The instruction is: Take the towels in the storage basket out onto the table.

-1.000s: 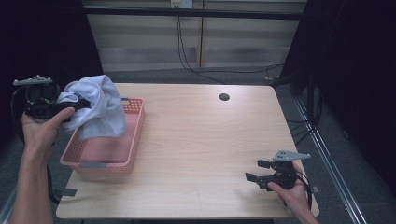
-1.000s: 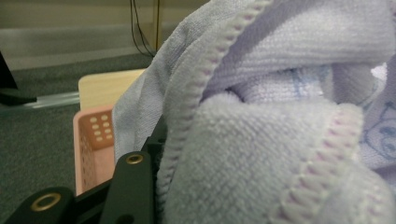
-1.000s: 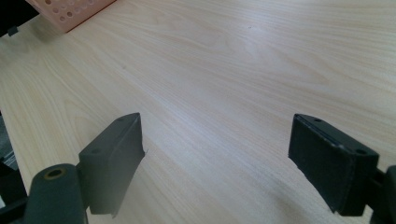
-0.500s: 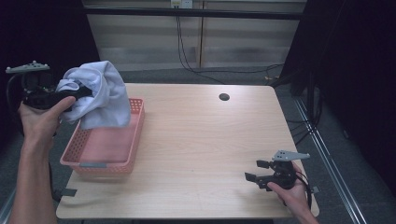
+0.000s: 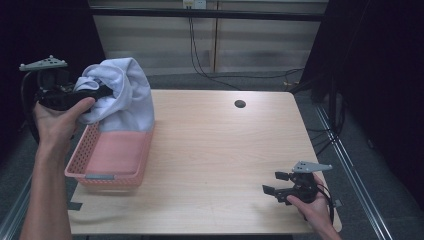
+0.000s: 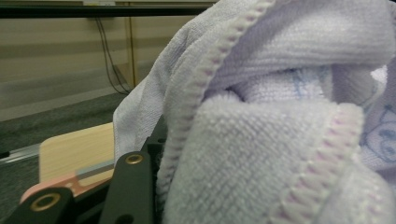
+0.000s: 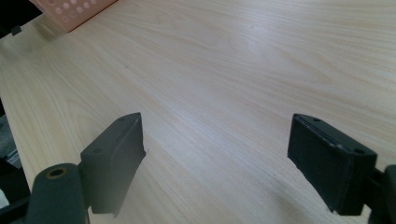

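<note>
One towel (image 5: pixel 122 95), pale lilac-white, is held bunched in the left tongs (image 5: pixel 102 92) in the high view and is suspended above the far end of a pink basket (image 5: pixel 112 157). The basket is seen to be rectangular, of perforated plastic, and is set at the left edge of the surface (image 5: pixel 215 150), a light wood-grain top with a small dark round hole (image 5: pixel 240 104) near its far edge. The right tongs (image 5: pixel 274 184) are rested low at the near right corner, well apart from the towel, with nothing gripped.

In the left gripper view, the towel (image 6: pixel 280 140) is shown gathered in thick folds against the black jaws, which are closed on it about halfway. A looped terry weave and a stitched pink-lilac hem are visible. The cloth is judged light, soft and limp; it will drape and sag rather than keep a shape, and no slipperiness or fragility is expected. A hold on a gathered bundle or along the hemmed edge is recommended, since a single thin layer may be pulled free.

In the right gripper view, the jaws are seen spread wide over bare wood, with flat matte black pads. A corner of the basket (image 7: pixel 70 11) is visible at the upper left.
</note>
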`<state>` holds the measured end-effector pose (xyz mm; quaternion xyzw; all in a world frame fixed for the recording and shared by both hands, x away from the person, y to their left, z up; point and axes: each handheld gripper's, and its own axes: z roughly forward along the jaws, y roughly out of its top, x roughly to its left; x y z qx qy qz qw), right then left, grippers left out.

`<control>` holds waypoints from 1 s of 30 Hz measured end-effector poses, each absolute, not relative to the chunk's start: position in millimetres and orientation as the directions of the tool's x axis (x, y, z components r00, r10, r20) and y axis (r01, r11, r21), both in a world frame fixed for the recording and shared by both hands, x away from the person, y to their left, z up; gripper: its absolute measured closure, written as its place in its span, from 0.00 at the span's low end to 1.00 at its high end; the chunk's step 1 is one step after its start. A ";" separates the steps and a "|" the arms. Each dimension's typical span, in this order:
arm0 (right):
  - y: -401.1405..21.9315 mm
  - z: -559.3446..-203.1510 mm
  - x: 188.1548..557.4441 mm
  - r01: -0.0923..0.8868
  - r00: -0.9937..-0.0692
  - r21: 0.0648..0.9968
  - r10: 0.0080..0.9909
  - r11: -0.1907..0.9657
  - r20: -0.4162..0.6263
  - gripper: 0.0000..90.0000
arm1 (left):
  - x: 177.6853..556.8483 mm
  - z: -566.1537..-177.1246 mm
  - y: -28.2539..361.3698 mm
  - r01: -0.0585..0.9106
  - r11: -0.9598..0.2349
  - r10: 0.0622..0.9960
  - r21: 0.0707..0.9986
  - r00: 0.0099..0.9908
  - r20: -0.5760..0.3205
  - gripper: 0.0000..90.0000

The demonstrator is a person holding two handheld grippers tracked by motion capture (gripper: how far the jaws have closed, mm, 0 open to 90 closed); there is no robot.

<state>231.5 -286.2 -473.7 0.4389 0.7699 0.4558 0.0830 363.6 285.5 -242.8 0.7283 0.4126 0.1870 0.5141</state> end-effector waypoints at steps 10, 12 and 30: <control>-287.6 -472.4 229.0 0.578 -0.603 0.789 0.760 0.206 0.243 0.24 | 371.5 -253.2 238.5 0.408 -0.171 0.735 0.897 0.659 -0.160 0.60; -287.8 -472.3 229.0 0.578 -0.602 0.790 0.760 0.205 0.243 0.24 | 372.3 -254.7 233.5 0.412 -0.168 0.730 0.895 0.662 -0.168 0.60; -294.5 -470.6 227.3 0.559 -0.600 0.808 0.763 0.184 0.240 0.29 | 374.1 -285.4 151.0 0.411 -0.254 0.604 0.876 0.774 -0.188 0.60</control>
